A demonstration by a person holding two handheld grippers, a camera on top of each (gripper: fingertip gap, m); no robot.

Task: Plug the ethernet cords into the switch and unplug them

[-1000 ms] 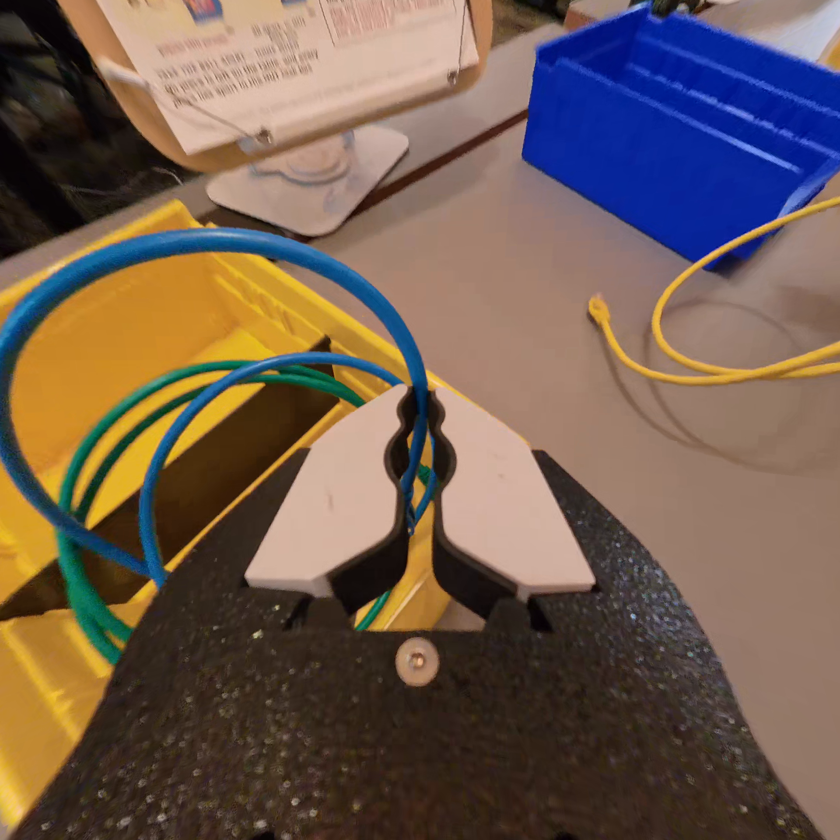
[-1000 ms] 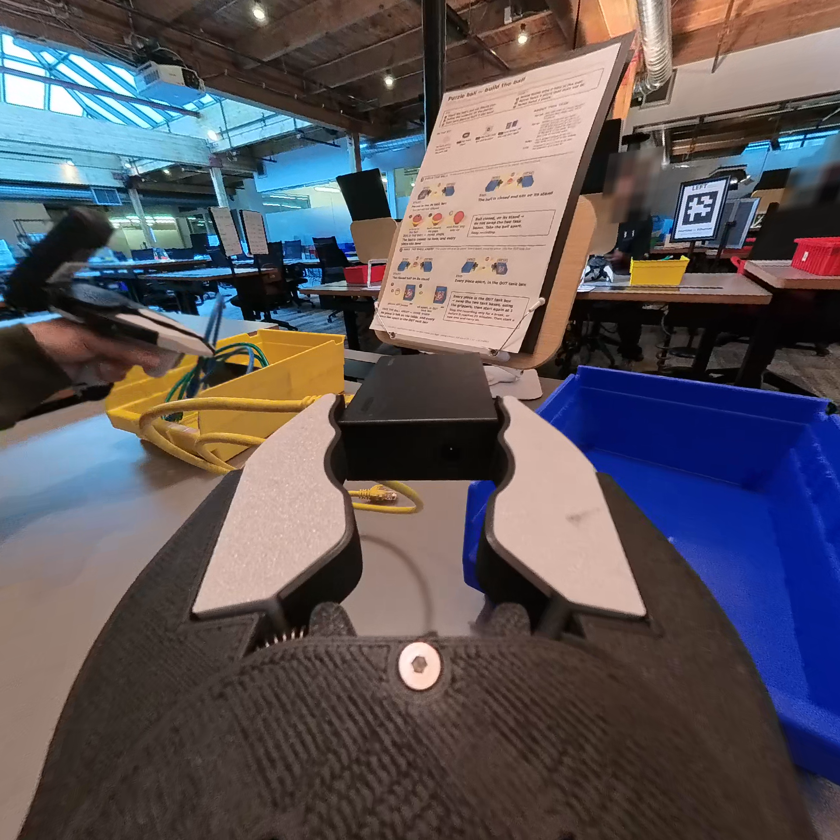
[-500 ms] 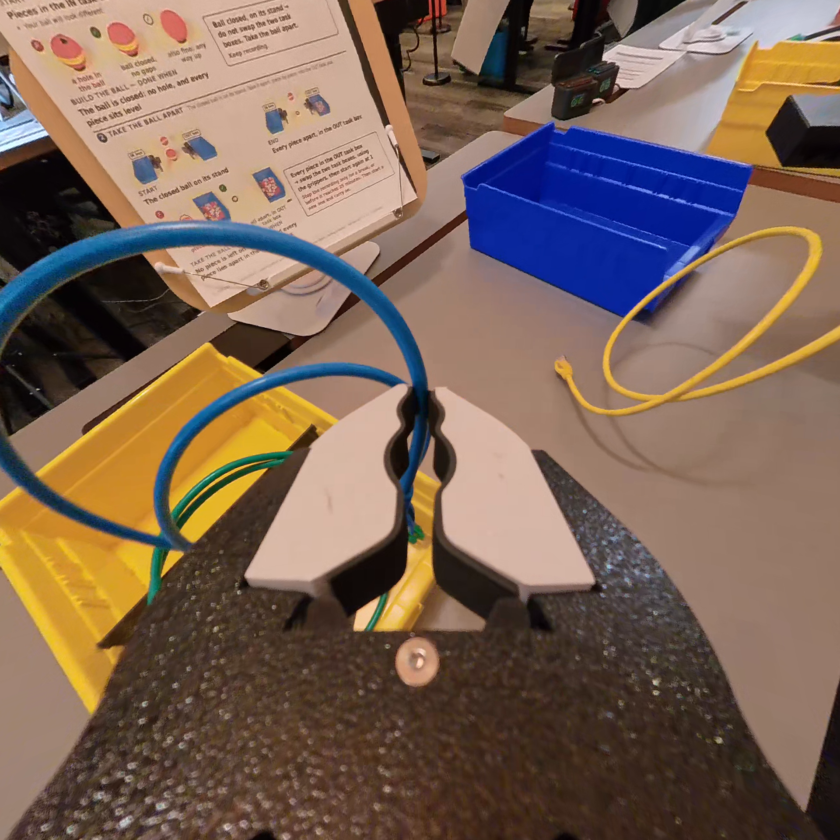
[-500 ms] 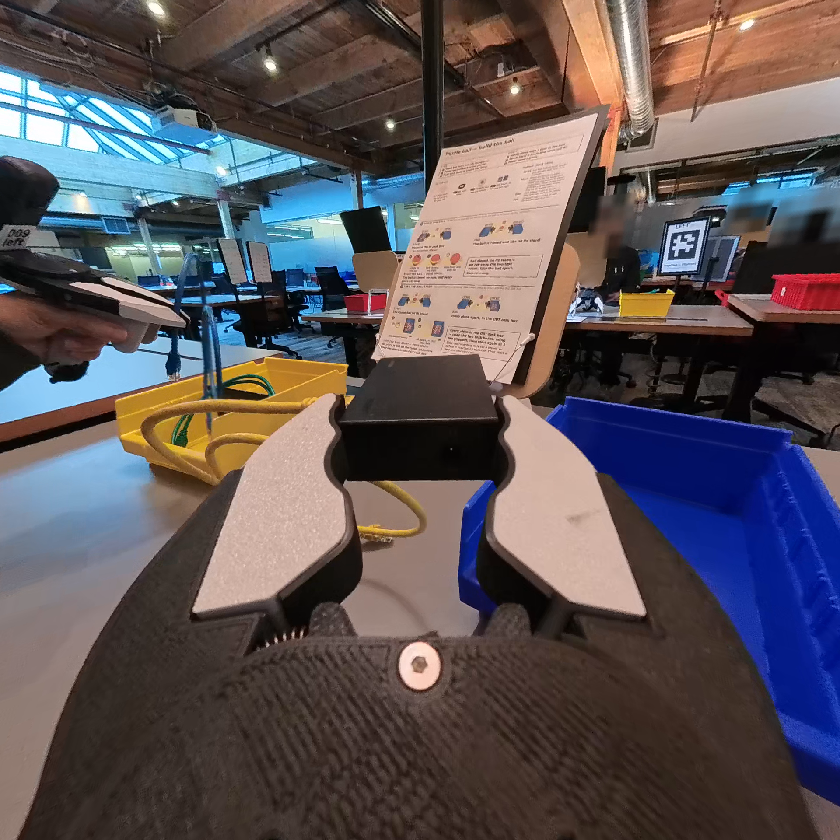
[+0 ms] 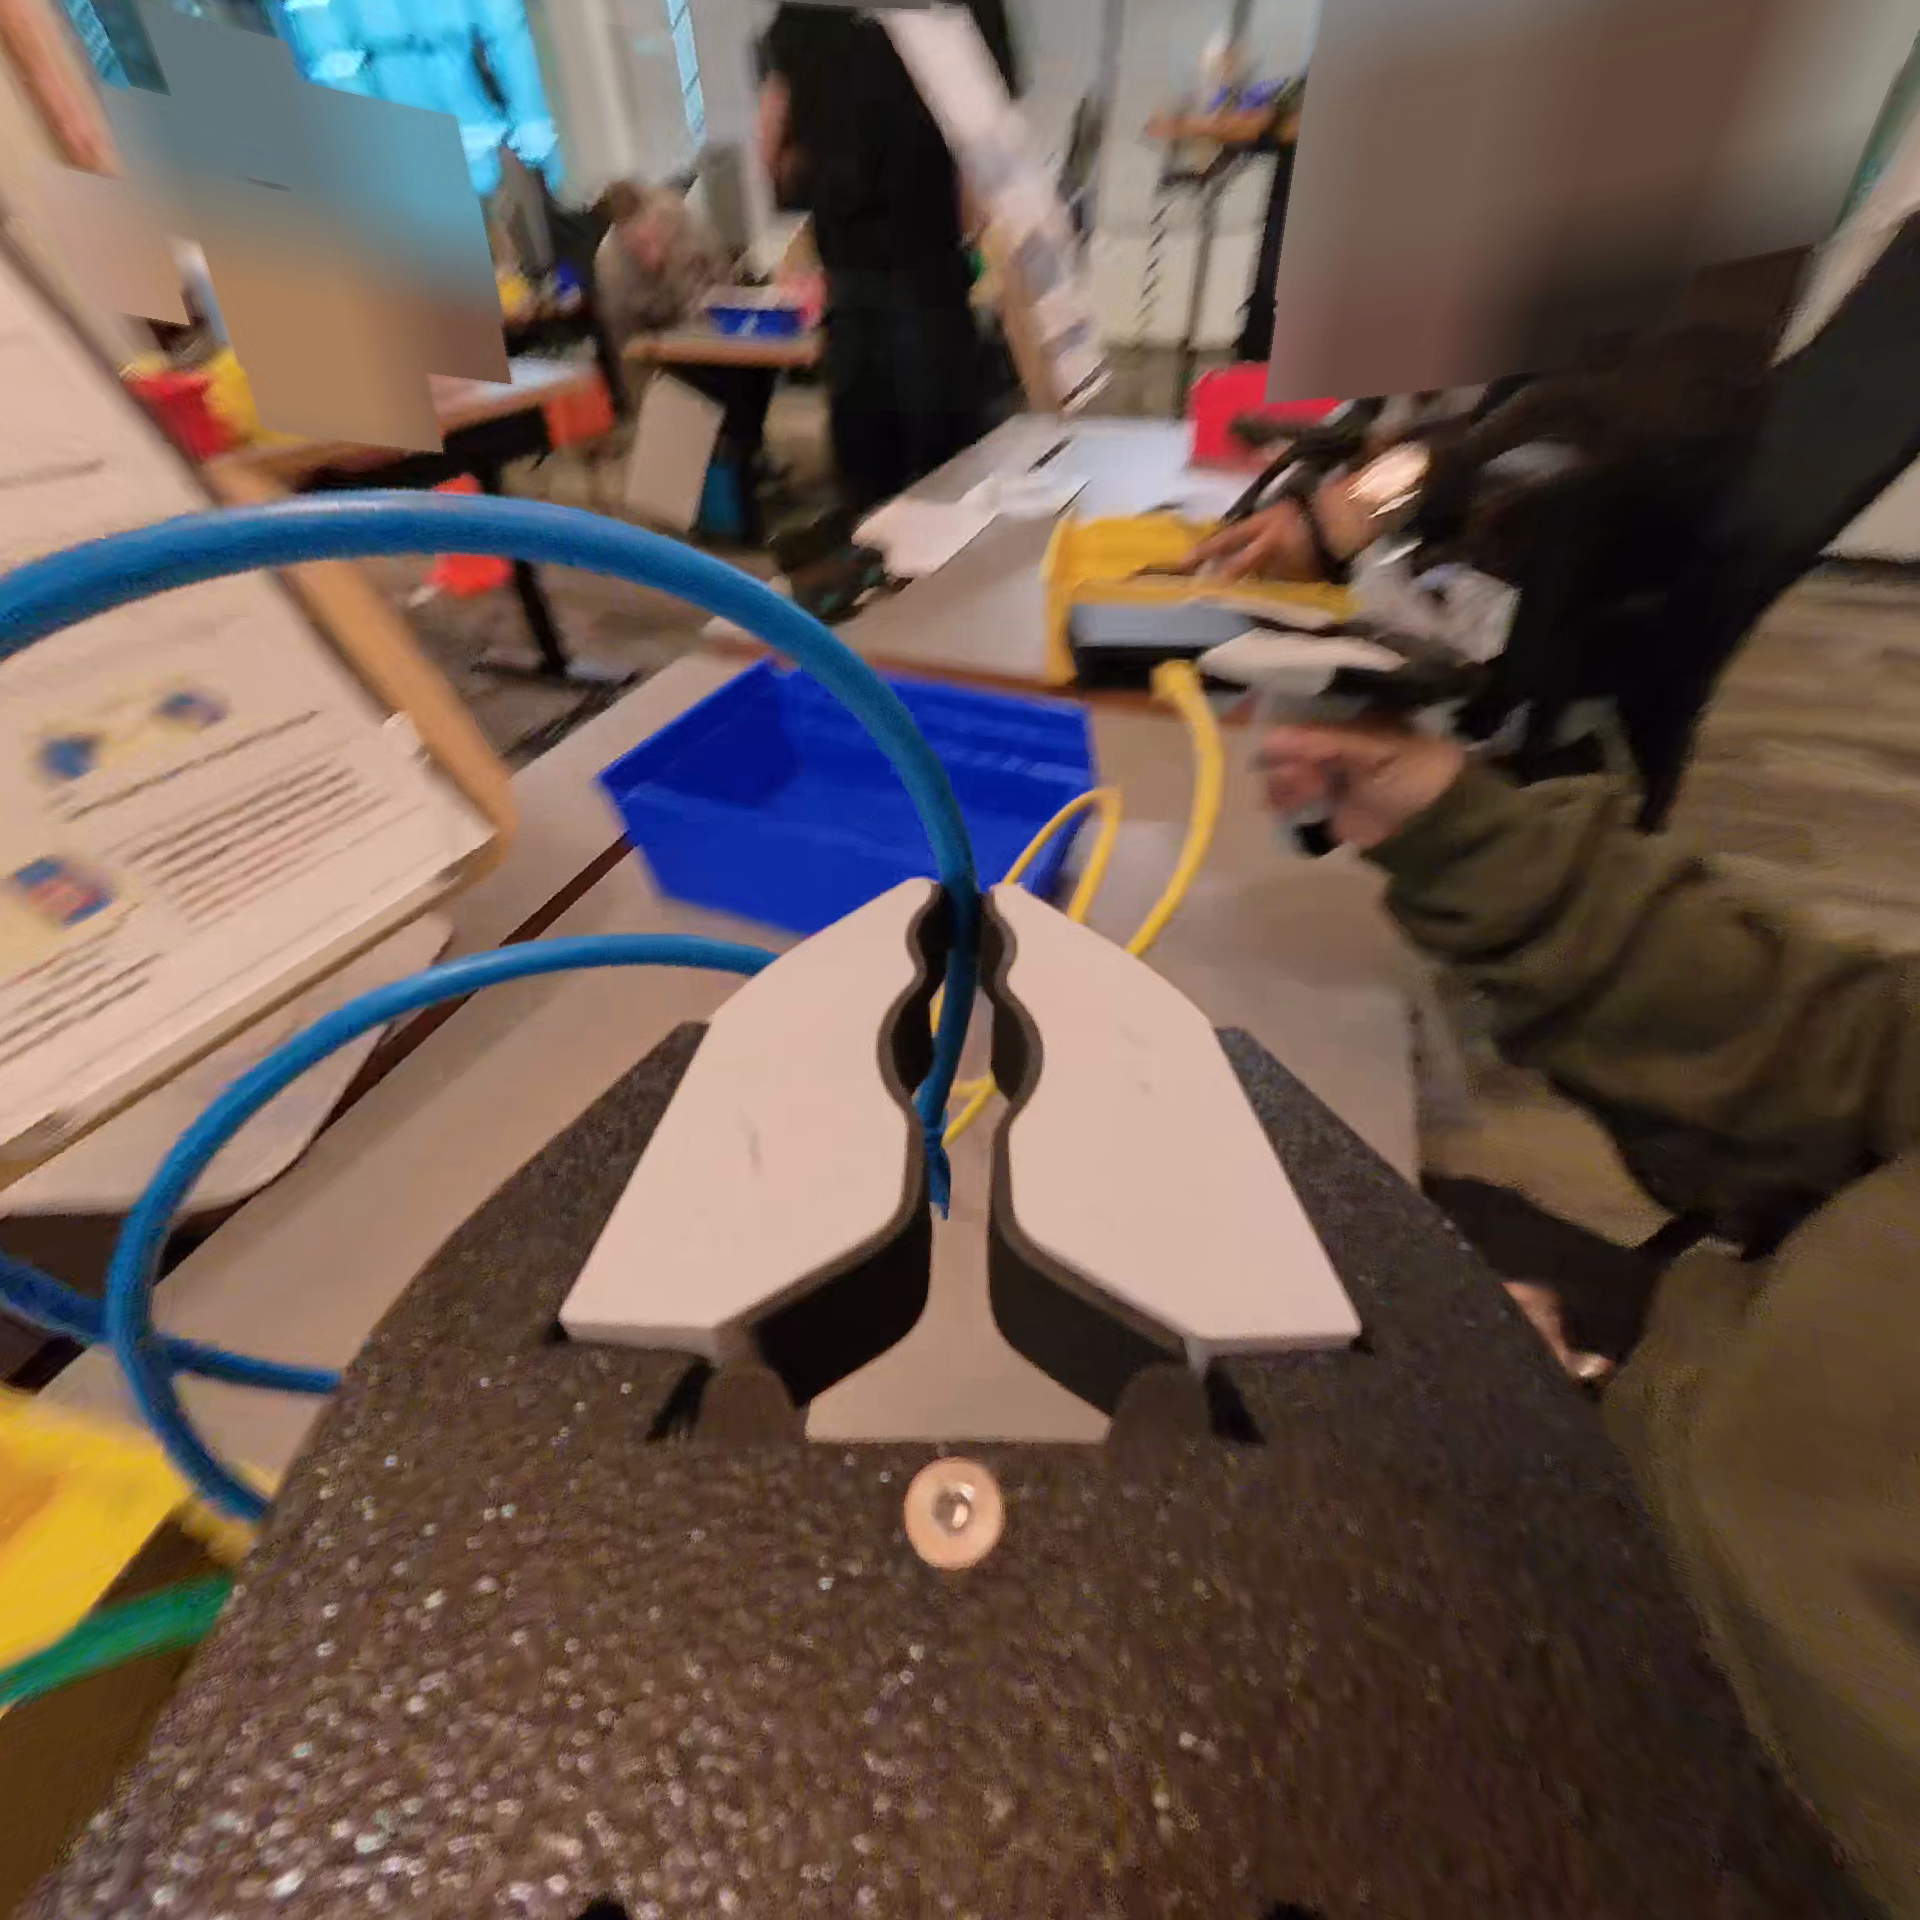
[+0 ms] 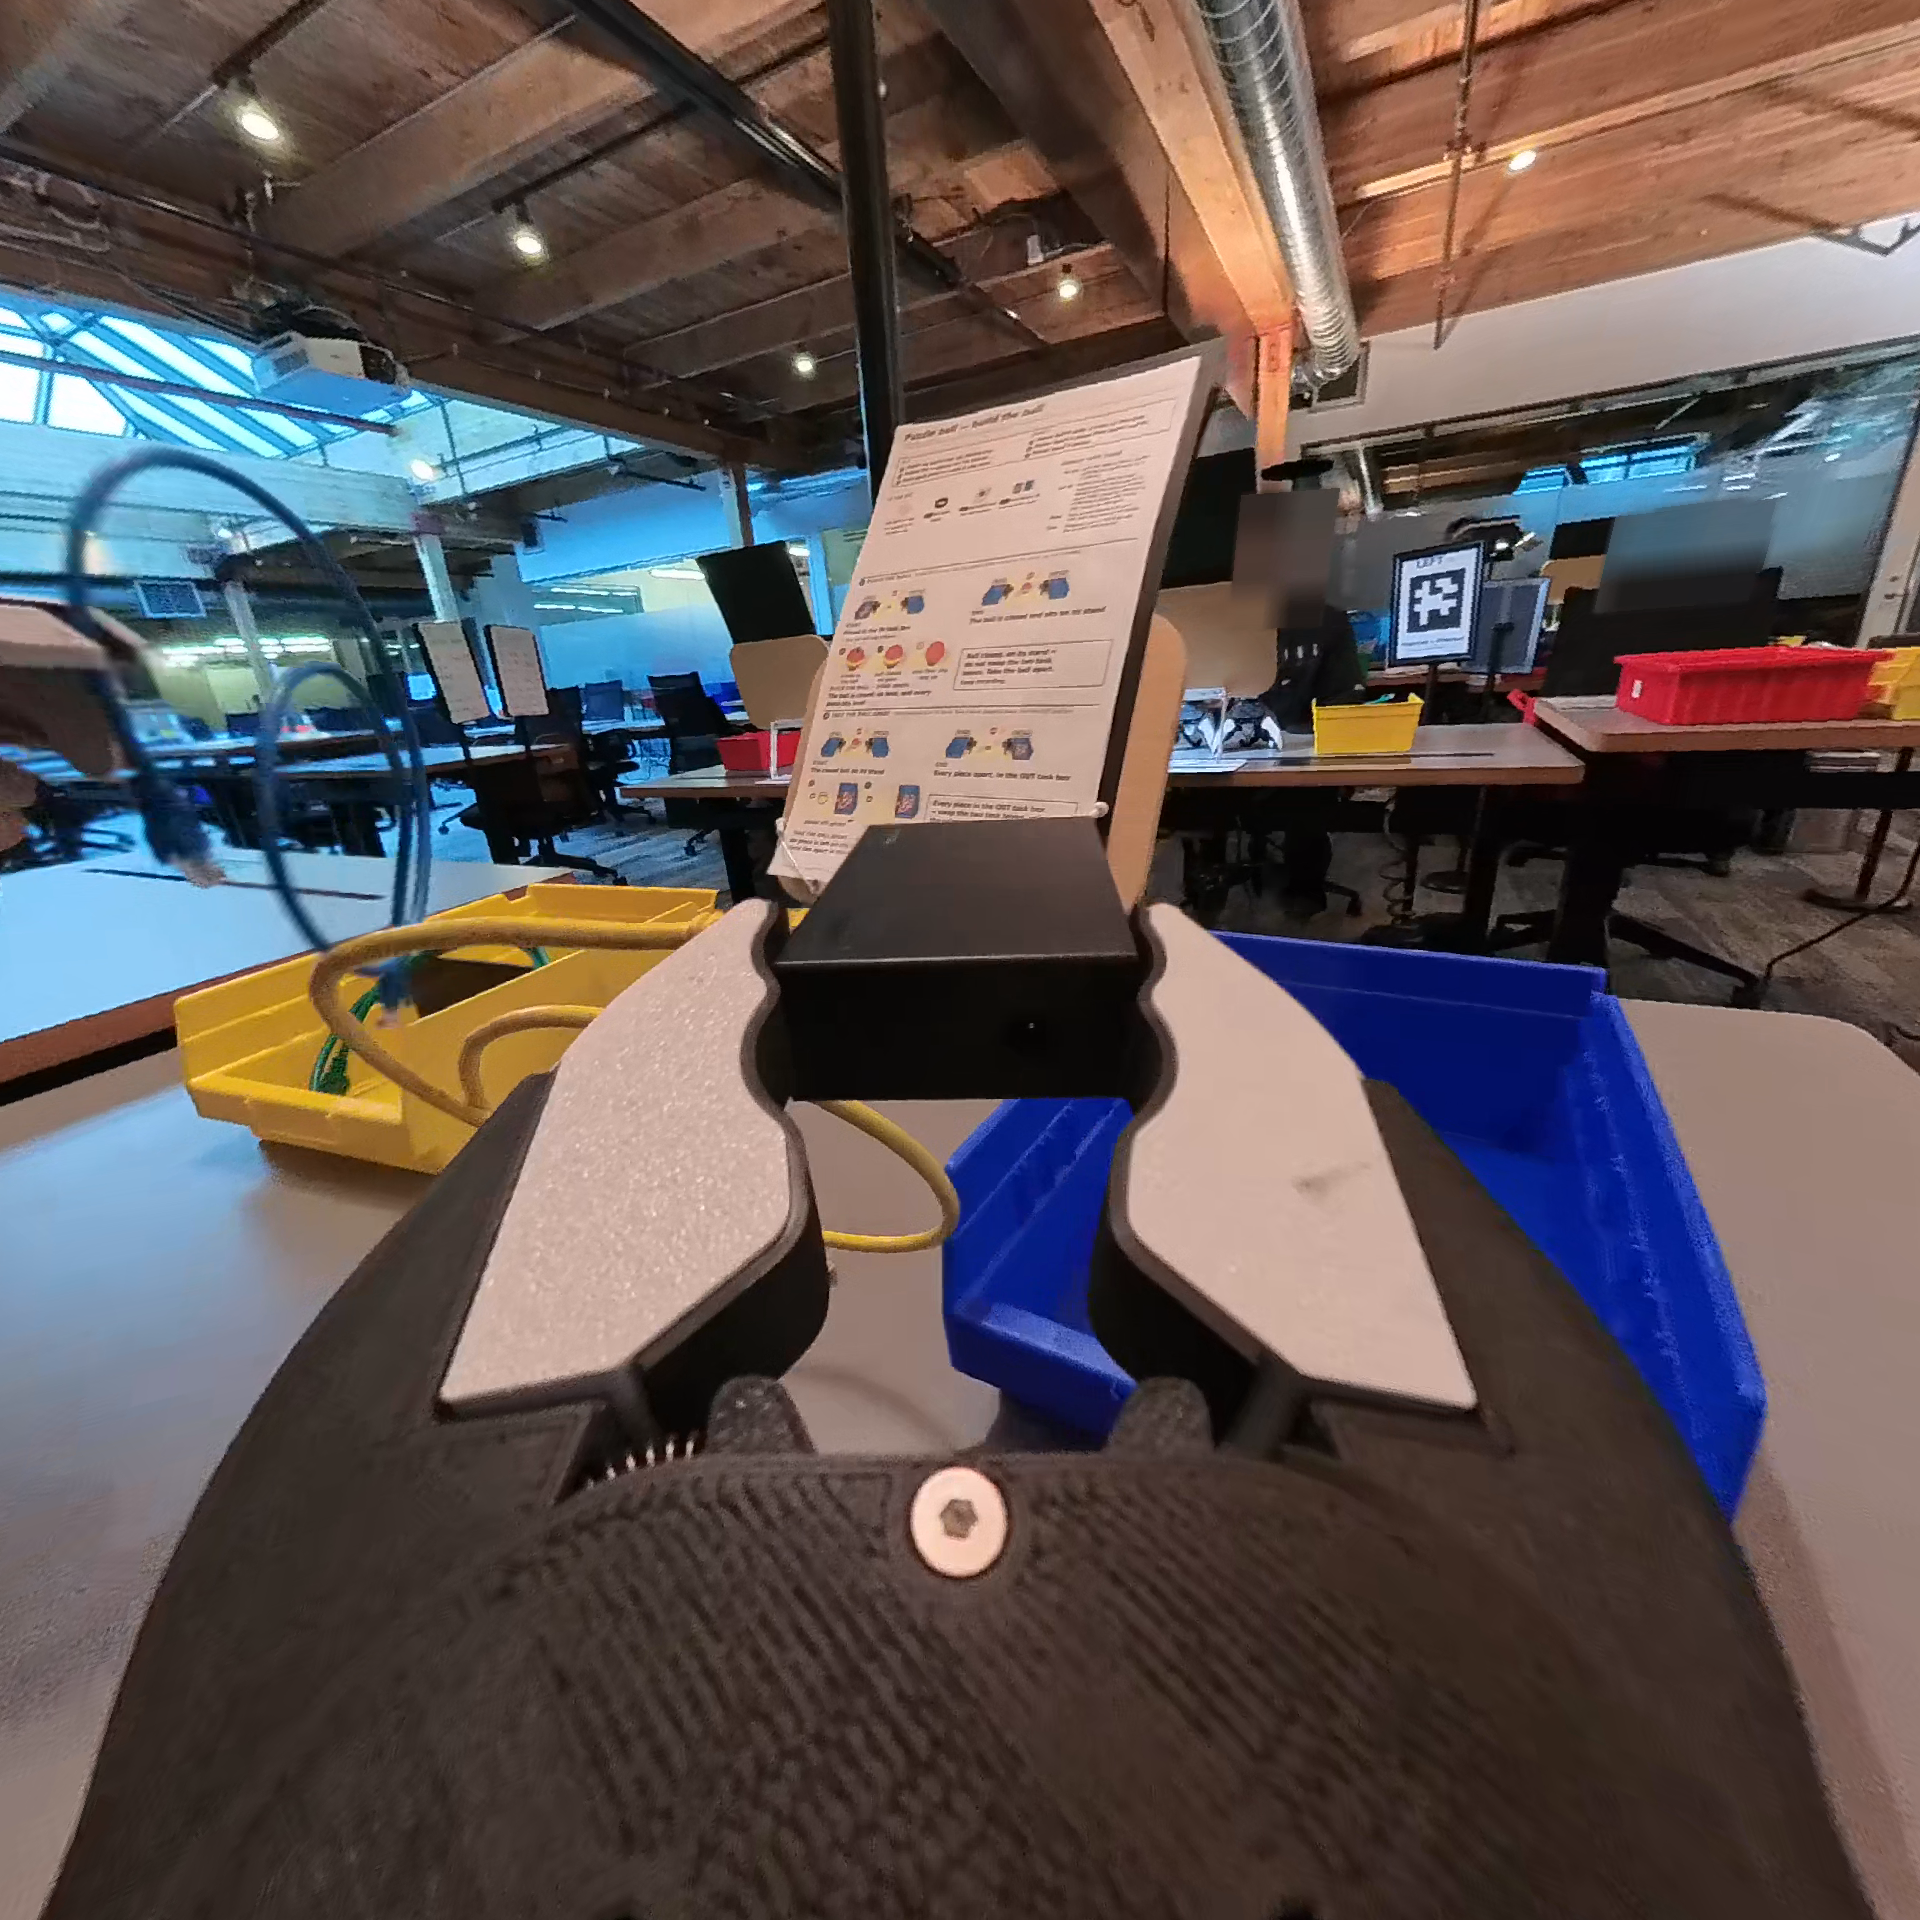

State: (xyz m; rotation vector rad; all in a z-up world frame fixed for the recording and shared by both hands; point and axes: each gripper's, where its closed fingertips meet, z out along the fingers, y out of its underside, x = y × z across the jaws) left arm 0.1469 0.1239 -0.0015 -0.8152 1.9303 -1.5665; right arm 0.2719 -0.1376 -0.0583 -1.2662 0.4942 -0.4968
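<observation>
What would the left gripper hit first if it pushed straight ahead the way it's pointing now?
Likely the blue bin, directly beyond the left gripper, which is shut on the blue cable. The yellow cable loops just right of that line. Motion blur leaves depth uncertain.

Left wrist view motion-blurred thruout; right view sharper, lit by ceiling spots + skylight, fisheye-bent edges.

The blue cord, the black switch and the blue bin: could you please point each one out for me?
blue cord [image 5: 831, 665], left wrist view, on the upper arc of its loop.
black switch [image 6: 956, 1023], right wrist view, on its near face.
blue bin [image 6: 1621, 1195], right wrist view, on its right wall.
</observation>
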